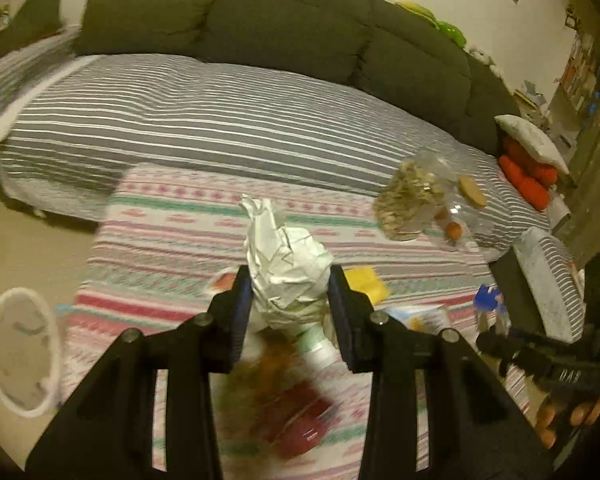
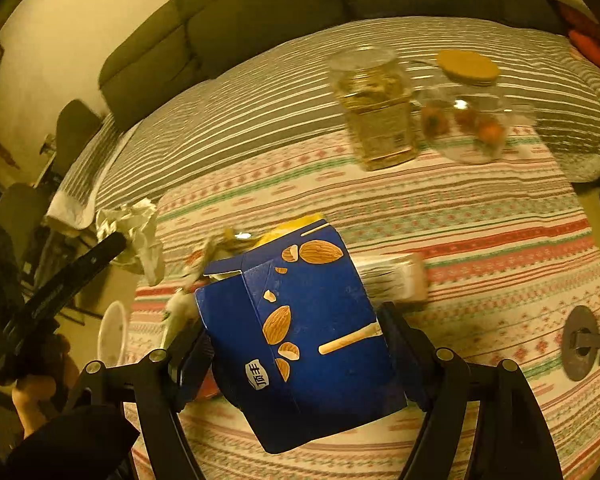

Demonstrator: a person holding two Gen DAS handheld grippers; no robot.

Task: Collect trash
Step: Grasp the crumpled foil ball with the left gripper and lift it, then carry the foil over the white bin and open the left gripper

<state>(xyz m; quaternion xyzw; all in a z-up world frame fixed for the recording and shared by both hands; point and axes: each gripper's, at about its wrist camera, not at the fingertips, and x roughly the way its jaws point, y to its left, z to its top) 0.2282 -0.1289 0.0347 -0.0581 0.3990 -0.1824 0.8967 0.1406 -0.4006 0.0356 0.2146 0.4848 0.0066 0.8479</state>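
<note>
Both grippers are loaded mid-pickup, left gripper [image 1: 290, 300] pinching the crumpled paper [image 1: 284, 264], right gripper [image 2: 300, 364] clamping the blue almond box [image 2: 300, 340] above the patterned table [image 2: 500, 264], so next probably comes hauling both to the white bin [image 1: 20, 352].

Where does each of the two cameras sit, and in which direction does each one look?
Left wrist: on the left gripper, looking along its fingers at the crumpled paper it holds, sofa behind; the person's fingers show.
Right wrist: on the right gripper, looking at the blue box it holds; a hand shows.
Shared: the patterned cloth, glass jars, white bin.
</note>
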